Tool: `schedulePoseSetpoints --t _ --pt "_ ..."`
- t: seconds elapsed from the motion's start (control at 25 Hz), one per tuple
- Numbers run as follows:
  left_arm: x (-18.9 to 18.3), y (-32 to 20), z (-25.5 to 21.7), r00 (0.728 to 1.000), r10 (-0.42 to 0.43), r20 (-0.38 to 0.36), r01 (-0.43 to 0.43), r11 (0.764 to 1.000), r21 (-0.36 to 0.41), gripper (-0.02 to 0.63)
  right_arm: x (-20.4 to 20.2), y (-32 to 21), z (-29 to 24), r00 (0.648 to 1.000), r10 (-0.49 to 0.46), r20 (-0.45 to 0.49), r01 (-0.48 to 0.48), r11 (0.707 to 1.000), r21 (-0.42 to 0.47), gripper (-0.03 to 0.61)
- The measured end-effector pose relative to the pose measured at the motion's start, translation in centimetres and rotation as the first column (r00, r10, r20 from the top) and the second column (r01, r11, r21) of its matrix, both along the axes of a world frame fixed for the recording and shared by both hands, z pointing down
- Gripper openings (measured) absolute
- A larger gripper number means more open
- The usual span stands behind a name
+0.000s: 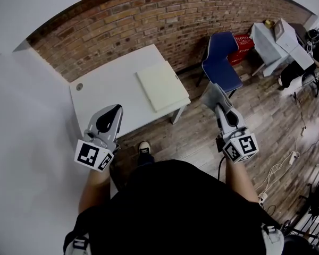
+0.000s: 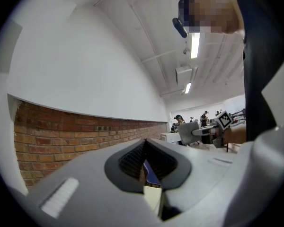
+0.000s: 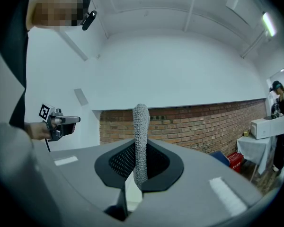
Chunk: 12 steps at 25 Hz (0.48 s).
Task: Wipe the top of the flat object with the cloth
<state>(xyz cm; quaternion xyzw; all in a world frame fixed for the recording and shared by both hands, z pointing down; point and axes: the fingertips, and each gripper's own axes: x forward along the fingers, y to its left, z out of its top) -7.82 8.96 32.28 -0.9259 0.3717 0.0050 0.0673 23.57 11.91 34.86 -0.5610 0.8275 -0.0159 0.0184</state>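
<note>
A cream flat board (image 1: 162,84) lies on the right part of a white table (image 1: 103,86) by the brick wall. My left gripper (image 1: 115,111) hangs over the table's near edge, left of the board, shut with nothing in it; in the left gripper view its jaws (image 2: 144,162) meet at a thin slit. My right gripper (image 1: 221,107) is held over the wooden floor to the right of the table, shut on a grey knitted cloth (image 1: 213,94). In the right gripper view that cloth (image 3: 141,126) stands up from the closed jaws (image 3: 138,169).
A blue chair (image 1: 222,57) stands just right of the table, with a red crate (image 1: 243,41) behind it. A second white table (image 1: 274,47) with boxes is at the far right. Cables (image 1: 287,161) trail on the floor. The person's shoe (image 1: 144,147) is below the table.
</note>
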Motion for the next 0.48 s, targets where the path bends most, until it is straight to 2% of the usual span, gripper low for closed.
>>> schedulePoseSetpoints --t 0.48 --pt "0.9 -2.2 0.2 1.000 0.016 0.016 -0.016 1.000 -0.012 0.002 0.8 -1.5 0.6 1.000 0.020 0.010 -0.019 1.000 -0.009 0.011"
